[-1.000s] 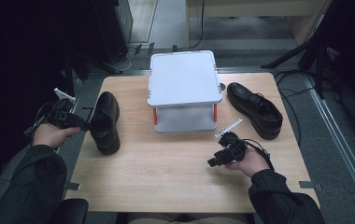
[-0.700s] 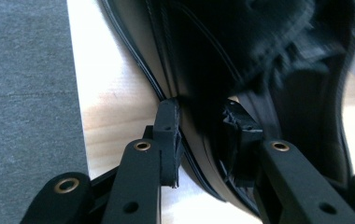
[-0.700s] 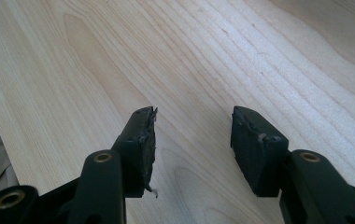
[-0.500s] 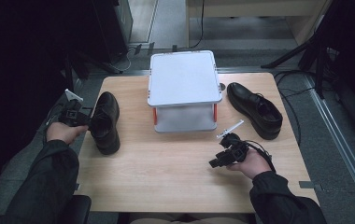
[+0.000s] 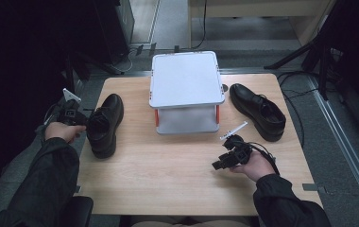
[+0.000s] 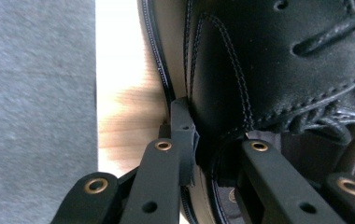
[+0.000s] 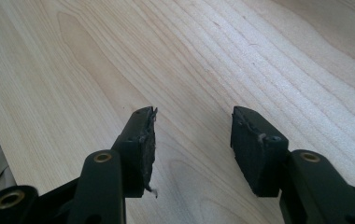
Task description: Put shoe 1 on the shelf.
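The wooden table (image 5: 177,184) is carrying one white two-tier rack (image 5: 186,78) at its twelve o'clock edge, likely waiting to take footwear. Two black shoes are lying apart: the right shoe (image 5: 258,111) at three o'clock of the rack, the left shoe (image 5: 104,124) at nine o'clock. The left gripper (image 5: 84,120) has just been closing and is pinching that shoe's collar wall, one jaw inside the opening, seemingly readying a lift. The right gripper (image 5: 221,164) is hovering spread at five o'clock, holding nothing.
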### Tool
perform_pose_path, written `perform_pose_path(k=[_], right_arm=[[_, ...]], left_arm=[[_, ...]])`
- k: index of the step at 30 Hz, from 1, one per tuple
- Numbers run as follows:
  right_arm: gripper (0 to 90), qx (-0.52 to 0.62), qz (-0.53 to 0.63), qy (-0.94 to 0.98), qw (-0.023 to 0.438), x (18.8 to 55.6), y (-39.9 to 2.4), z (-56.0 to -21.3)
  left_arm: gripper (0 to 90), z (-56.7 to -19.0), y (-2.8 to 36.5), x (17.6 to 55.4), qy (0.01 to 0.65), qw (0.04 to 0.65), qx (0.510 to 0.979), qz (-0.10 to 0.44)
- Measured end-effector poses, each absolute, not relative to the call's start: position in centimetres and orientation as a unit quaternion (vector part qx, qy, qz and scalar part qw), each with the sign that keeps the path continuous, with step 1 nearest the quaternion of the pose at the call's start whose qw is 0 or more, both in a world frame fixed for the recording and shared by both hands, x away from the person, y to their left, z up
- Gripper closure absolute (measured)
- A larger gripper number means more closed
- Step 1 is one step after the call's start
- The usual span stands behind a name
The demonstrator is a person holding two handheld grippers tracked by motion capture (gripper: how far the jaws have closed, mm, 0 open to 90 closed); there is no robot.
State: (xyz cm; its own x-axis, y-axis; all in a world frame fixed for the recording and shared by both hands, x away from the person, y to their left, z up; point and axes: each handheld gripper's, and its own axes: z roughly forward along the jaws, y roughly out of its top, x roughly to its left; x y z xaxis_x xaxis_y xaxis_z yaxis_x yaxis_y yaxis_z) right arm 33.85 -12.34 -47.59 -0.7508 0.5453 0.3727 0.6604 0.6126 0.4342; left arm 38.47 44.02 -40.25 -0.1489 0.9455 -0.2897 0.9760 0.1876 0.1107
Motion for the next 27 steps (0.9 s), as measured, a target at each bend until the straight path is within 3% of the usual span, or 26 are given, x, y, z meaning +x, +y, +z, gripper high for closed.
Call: perform_pose_path(k=[12,27], right_arm=[[51.0,-0.332,-0.286,-0.892,0.106,34.0,-12.2,-47.5],[51.0,-0.304,-0.285,-0.902,0.112,34.4,-10.6,-47.3]], left_arm=[[84.2,-37.4,42.8,40.0,0.763,0.17,0.62,-0.065],[83.8,-30.3,38.8,42.6,0.743,0.17,0.646,-0.04]])
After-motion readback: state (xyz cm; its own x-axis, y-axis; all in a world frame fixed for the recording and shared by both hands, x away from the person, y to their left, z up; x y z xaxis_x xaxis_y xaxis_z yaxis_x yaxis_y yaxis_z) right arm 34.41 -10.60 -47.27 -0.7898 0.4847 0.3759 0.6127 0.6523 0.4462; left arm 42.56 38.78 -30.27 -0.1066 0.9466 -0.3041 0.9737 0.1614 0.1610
